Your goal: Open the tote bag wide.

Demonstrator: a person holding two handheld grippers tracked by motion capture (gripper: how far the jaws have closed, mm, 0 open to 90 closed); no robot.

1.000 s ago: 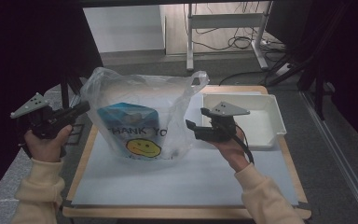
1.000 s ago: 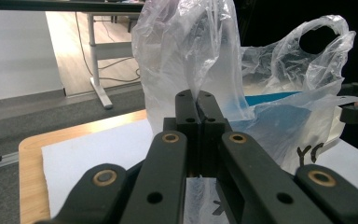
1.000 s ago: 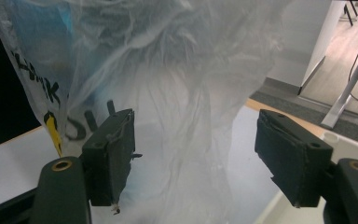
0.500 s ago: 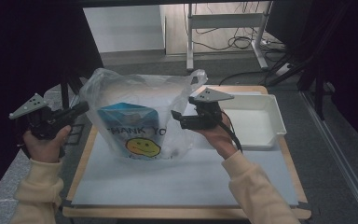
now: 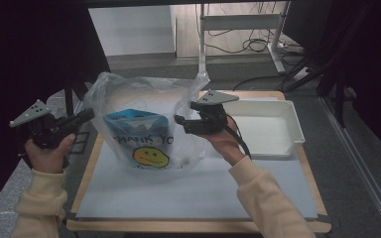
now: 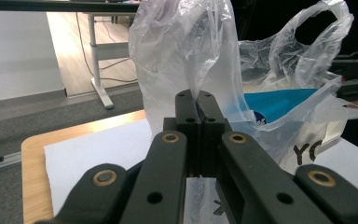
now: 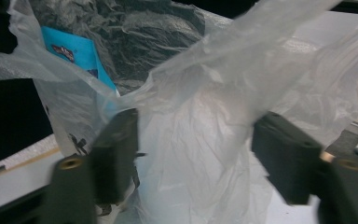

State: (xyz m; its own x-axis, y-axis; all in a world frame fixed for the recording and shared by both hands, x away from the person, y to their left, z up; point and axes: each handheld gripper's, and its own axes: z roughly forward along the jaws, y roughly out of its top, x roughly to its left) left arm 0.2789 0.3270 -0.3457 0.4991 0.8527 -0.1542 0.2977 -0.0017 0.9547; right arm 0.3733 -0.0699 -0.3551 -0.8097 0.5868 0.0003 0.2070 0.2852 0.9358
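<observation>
Your left gripper (image 6: 198, 109) has its fingers pressed together on the left handle of the plastic bag (image 5: 144, 124), pinching a fold of film and holding that side up off the table (image 5: 188, 193). Your right gripper (image 5: 181, 123) is at the bag's right side, and its fingers (image 7: 116, 149) stand apart with loose film bunched between them; they have just been closing a little, but the pads do not press on the plastic yet. That film lies straight ahead of the right fingers, draping down between them (the right handle loop stands up just beyond, toward the far side).

So the coming move turns on your right hand, the nearer one to the free handle: the film is already in the gap, and closing should catch it.

The bag stands upright on the white sheet at the table's left-centre, mouth upward, with a blue packet (image 5: 129, 121) inside it. The white tray (image 5: 283, 144) sits to the right, close behind your right hand, with nothing visible in it.
</observation>
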